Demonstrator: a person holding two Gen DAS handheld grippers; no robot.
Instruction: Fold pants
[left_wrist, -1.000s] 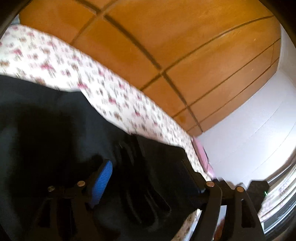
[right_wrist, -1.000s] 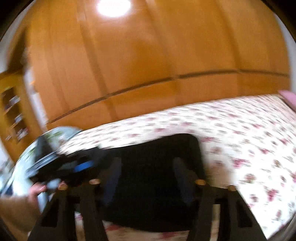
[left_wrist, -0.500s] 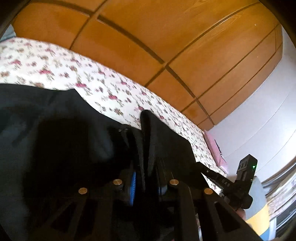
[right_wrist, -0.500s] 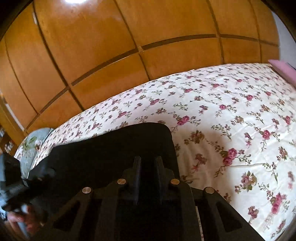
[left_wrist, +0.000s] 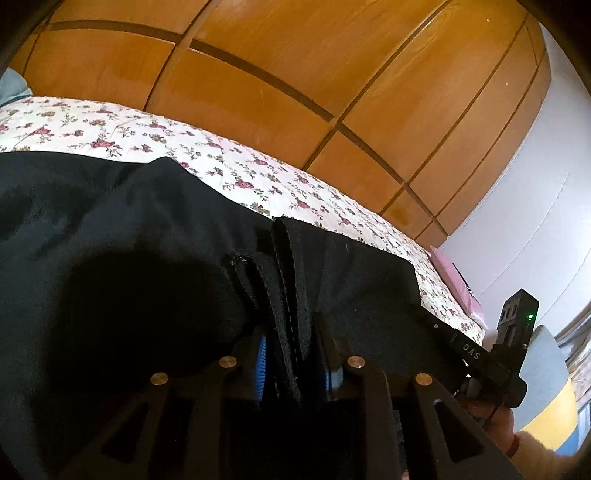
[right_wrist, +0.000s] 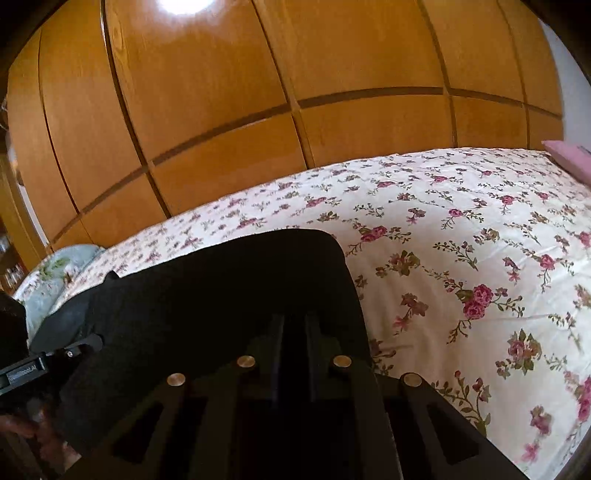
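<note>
Black pants (left_wrist: 129, 251) lie on a floral bedspread (left_wrist: 258, 177). My left gripper (left_wrist: 291, 354) is shut on a bunched, layered edge of the pants; the fabric stands up between its blue pads (left_wrist: 261, 365). My right gripper (right_wrist: 293, 332) is shut on another edge of the pants (right_wrist: 221, 288), with dark cloth draped over its fingers. The right gripper's body shows at the right of the left wrist view (left_wrist: 513, 354); the left gripper's body shows at the left edge of the right wrist view (right_wrist: 33, 369).
Wooden wardrobe doors (right_wrist: 258, 92) stand behind the bed. A pink pillow (right_wrist: 569, 155) lies at the bed's far right. A pale blue pillow (right_wrist: 55, 269) lies at its left end. Open bedspread (right_wrist: 480, 277) stretches right of the pants.
Both grippers went from open to shut on the pants' edge a second ago. Since then they hold the fabric with only small shifts in view.
</note>
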